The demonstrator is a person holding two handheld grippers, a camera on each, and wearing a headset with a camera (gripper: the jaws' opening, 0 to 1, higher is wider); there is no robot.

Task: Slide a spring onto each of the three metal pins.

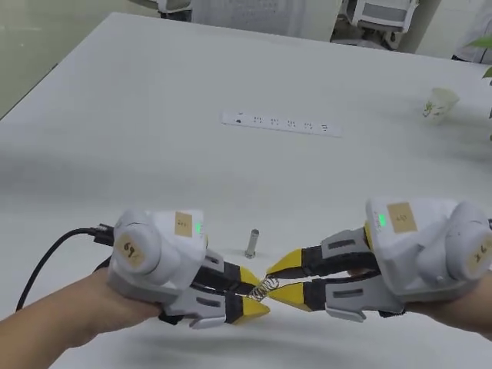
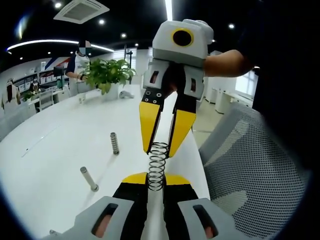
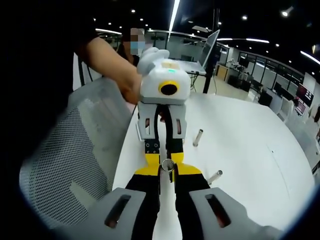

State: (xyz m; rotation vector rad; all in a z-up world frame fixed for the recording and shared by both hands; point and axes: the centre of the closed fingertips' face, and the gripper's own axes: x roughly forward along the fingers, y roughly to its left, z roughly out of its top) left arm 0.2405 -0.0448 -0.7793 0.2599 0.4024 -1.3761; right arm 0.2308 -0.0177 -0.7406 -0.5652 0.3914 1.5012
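Note:
A small steel spring (image 1: 265, 287) hangs above the table between both grippers' yellow tips. My left gripper (image 1: 252, 294) is shut on one end of the spring (image 2: 157, 167). My right gripper (image 1: 278, 281) faces it and is closed on the other end, seen end-on as a ring (image 3: 167, 164). One metal pin (image 1: 251, 243) stands upright on the white table just beyond the tips. That pin (image 2: 115, 143) looks ribbed; whether a spring sits on it I cannot tell. A second, bare pin (image 2: 89, 178) lies tilted on the table nearer the left gripper.
A white power strip (image 1: 280, 123) lies across the table's middle, and a paper cup (image 1: 440, 104) stands at the far right. The table edge (image 2: 192, 150) runs close by, with a mesh chair (image 2: 245, 165) beside it. A potted plant (image 2: 106, 74) stands far off.

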